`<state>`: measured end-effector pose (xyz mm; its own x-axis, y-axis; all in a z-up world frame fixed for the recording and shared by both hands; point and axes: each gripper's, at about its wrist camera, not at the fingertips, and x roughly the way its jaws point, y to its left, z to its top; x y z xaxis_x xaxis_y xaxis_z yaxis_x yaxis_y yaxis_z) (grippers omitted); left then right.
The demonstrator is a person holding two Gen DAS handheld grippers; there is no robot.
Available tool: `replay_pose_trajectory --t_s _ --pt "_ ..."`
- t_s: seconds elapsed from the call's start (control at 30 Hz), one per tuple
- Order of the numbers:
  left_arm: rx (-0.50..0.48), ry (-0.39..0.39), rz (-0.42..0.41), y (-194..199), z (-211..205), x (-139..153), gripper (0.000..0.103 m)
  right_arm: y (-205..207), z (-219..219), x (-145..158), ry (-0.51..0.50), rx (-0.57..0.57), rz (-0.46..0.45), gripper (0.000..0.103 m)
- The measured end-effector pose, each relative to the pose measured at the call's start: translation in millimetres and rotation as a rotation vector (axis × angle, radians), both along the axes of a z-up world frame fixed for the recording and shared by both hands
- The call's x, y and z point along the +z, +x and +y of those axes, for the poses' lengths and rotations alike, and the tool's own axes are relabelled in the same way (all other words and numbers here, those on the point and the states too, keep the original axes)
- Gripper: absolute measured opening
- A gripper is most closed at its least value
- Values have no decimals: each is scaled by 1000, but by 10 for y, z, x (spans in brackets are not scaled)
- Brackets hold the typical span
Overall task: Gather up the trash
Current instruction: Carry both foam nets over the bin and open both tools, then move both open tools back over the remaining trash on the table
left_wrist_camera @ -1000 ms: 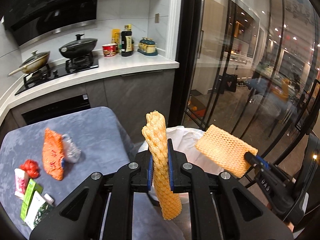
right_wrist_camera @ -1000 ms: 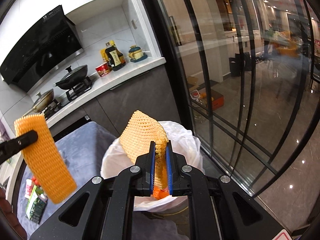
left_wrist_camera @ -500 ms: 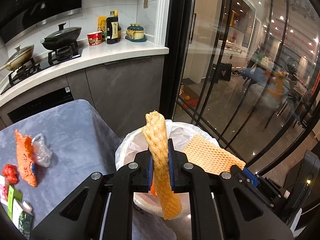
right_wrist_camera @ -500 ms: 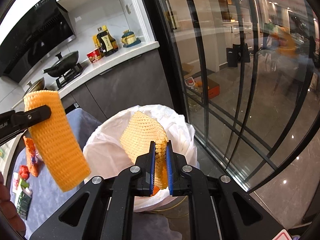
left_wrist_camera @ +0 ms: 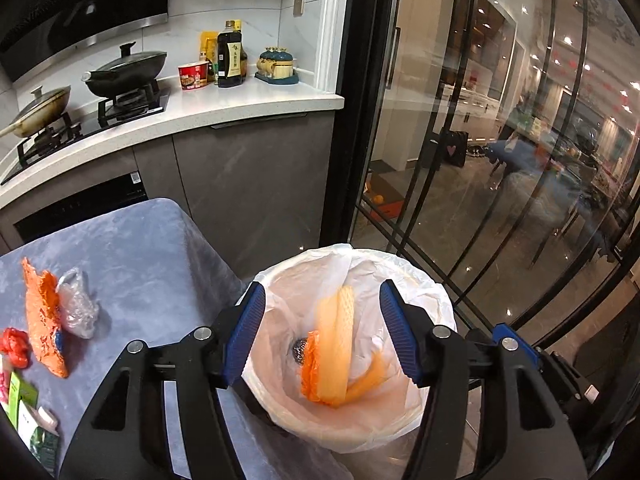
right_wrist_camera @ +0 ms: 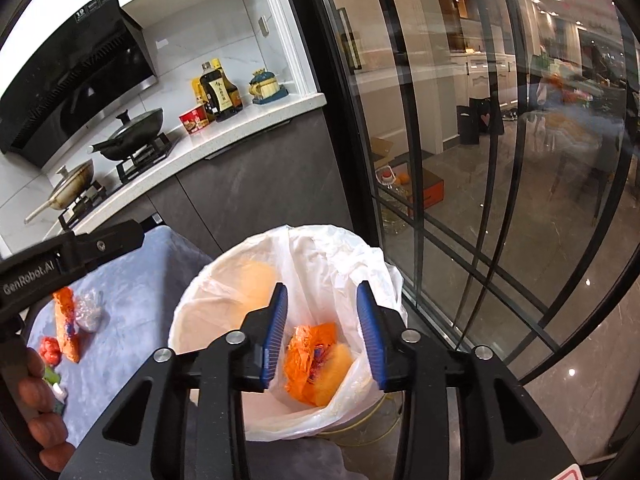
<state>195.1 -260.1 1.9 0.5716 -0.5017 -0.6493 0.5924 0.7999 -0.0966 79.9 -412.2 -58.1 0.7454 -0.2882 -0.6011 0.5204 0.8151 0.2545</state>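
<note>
Over the bin (left_wrist_camera: 436, 296), lined with a white bag, both grippers are held tilted down so that what is let go falls inside. Left gripper (left_wrist_camera: 322, 336): jaws opening, nothing pressed by the pads; a yellow foam net (left_wrist_camera: 336, 352) is seen blurred between them, apparently dropping onto an orange wrapper (left_wrist_camera: 310, 376). Right gripper (right_wrist_camera: 322, 332): jaws opening, nothing gripped; foam and wrapper lie below in the bag. More trash is left on the table (left_wrist_camera: 152, 248): an orange packet (left_wrist_camera: 42, 320), a clear bag (left_wrist_camera: 78, 308), red scrap (left_wrist_camera: 14, 346).
</note>
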Motion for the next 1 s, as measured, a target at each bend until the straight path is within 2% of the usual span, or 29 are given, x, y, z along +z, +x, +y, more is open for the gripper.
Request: replay_pose_trajectory --t_s 0.27,0.4,0.77,1.0 --pt "47 -16 -18 -62 322 137 58 -65 201 228 -18 38 -42 41" --pt "82 -12 -31 -121 567 183 64 -107 386 386 -21 66 -76 43" --pt "225 -26 -28 -189 1546 306 65 -53 1087 637 -54 181 -107 45" --pt "328 -19 -29 -256 2260 325 69 66 1596 667 -60 266 -102 46"
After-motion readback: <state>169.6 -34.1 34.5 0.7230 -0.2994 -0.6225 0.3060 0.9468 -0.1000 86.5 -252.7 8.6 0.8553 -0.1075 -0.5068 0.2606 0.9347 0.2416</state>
